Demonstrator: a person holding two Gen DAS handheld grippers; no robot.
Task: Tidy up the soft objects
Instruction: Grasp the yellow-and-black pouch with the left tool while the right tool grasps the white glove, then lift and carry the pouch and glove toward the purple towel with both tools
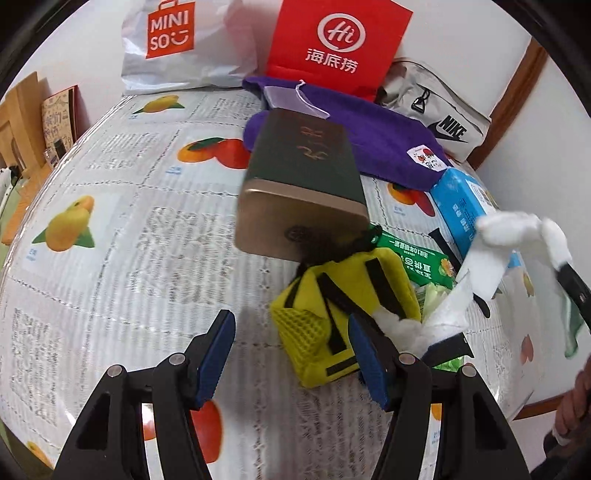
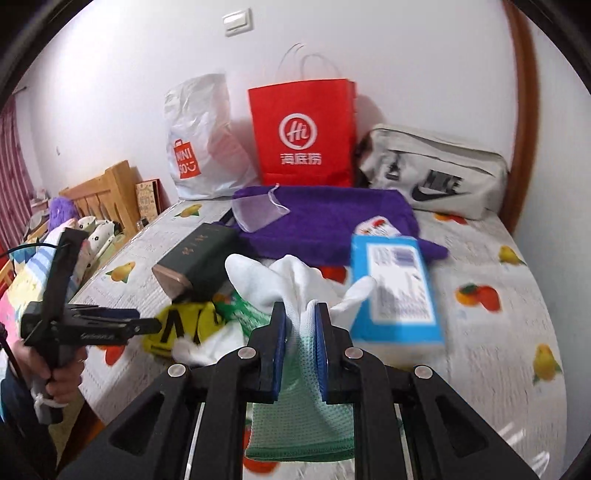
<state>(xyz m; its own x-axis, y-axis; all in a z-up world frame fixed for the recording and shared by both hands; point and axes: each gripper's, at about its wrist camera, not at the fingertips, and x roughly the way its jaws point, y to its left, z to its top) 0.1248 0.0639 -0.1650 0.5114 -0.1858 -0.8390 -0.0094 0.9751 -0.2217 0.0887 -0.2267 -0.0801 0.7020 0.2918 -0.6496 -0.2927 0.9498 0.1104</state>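
Two grippers — right gripper [image 2: 300, 314] pinching white glove [image 2: 291, 280], left gripper [image 1: 291, 354] open.

Left gripper [image 1: 291, 356] points steeply downward with its fingers [image 1: 216, 354] parted and nothing pinched between them, while right gripper [image 2: 300, 328] fingers [image 2: 279, 347] are clamped together, tilted downward.

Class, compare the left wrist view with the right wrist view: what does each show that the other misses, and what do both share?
Left wrist only: the open left tongs beside the yellow pouch.
Right wrist only: a light switch, a wooden headboard, and the right tongs shut on a white glove.
Both: the red bag, purple towel, dark tin and blue box.
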